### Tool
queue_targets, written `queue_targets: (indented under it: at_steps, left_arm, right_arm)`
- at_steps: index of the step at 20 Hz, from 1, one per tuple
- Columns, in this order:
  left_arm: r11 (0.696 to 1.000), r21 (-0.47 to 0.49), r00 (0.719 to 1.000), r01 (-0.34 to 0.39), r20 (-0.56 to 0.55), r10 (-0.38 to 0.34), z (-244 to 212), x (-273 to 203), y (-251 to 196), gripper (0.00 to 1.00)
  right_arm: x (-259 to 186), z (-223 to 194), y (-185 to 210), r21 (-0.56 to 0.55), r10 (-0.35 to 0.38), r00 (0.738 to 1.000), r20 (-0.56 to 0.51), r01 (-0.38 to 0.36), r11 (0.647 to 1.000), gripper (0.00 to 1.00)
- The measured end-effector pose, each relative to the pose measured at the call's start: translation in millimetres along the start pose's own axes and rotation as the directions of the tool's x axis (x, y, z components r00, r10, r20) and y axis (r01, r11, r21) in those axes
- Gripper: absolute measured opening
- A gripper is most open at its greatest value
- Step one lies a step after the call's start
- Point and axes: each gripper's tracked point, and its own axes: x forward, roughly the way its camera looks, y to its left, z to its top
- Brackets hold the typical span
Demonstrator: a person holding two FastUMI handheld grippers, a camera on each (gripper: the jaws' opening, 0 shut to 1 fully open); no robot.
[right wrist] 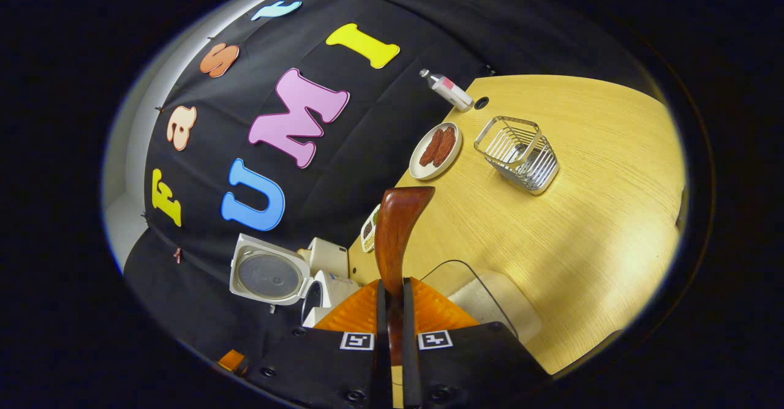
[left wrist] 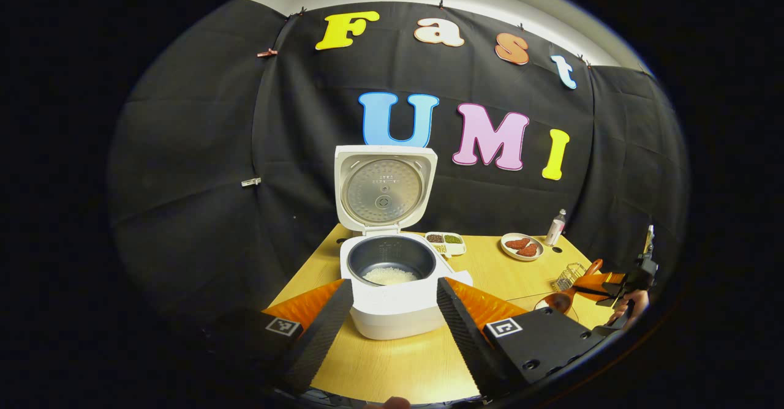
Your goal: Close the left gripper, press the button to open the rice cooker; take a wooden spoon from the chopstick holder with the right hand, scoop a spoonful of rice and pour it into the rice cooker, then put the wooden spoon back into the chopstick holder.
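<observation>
Your right gripper (right wrist: 390,302) is squeezed tight on the wooden spoon (right wrist: 395,231), and the spoon is tipped on its side near the glass bowl (right wrist: 490,302) of rice. The rice cooker (left wrist: 392,286) is open and has some rice in its pot. The next job looks like putting the spoon back, so turn your hand until the spoon points down, then lower it slowly into the empty wire holder (right wrist: 519,153). Your left gripper (left wrist: 392,320) hangs wide open in front of the cooker, holding nothing.
</observation>
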Motion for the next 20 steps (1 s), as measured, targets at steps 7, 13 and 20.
queue_targets:
  at_steps: [7, 13, 20]
  left_arm:
    - [1.0, -0.002, 1.0, 0.015, -0.018, -0.015, -15.4, 1.1, -0.9, 0.95]
    - [1.0, -0.014, 1.0, 0.013, -0.027, -0.013, -27.9, 3.1, 3.5, 0.95]
    - [0.999, -0.045, 0.999, 0.011, -0.037, -0.013, -38.0, 11.6, 12.5, 0.95]
  right_arm:
    - [-1.5, 7.6, 78.4, -0.009, 0.079, 0.997, -0.022, -0.08, 0.997, 0.12]
    - [14.6, 5.1, 162.1, -0.006, 0.159, 0.987, -0.029, -0.16, 0.987, 0.11]
    - [68.6, -20.6, 242.4, -0.033, 0.196, 0.98, -0.044, -0.197, 0.98, 0.11]
